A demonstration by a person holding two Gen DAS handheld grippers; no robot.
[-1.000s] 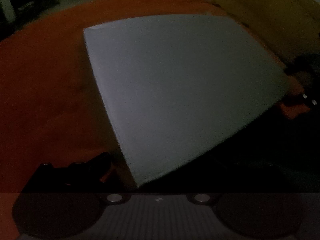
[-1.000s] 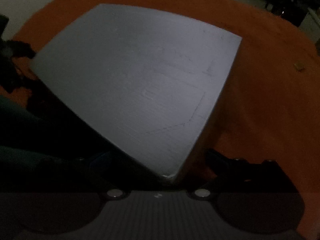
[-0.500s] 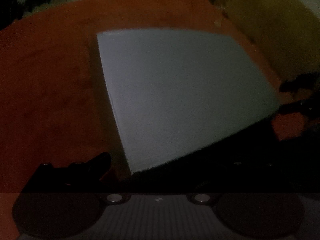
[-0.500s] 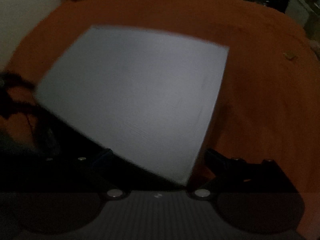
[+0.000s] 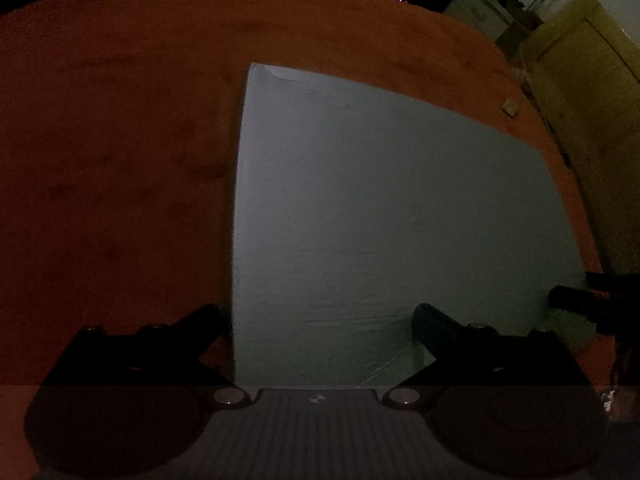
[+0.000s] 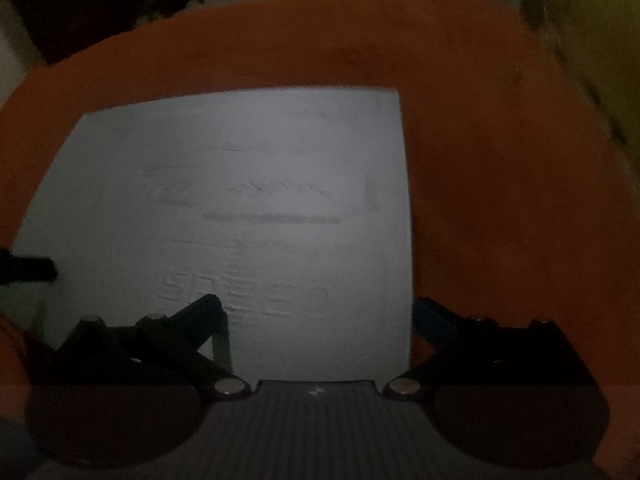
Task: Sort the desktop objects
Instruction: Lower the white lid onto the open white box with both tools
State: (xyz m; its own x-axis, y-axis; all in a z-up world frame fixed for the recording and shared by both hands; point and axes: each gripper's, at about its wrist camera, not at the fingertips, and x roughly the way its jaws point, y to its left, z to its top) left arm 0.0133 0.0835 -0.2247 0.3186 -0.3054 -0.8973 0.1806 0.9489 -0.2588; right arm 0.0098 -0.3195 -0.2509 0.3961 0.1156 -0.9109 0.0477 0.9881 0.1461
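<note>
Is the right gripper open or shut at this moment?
Open. The right gripper fingers stand wide apart over the white sheet, pressing nothing.

We count one grey sheet (image 5: 392,216) on one orange table (image 5: 120,140). One small tan scrap (image 5: 509,107) sits near the table's far edge. We see two hand-held grippers, the left hand-held gripper (image 5: 316,320) and the right hand-held gripper (image 6: 316,312), each with two fingers.
</note>
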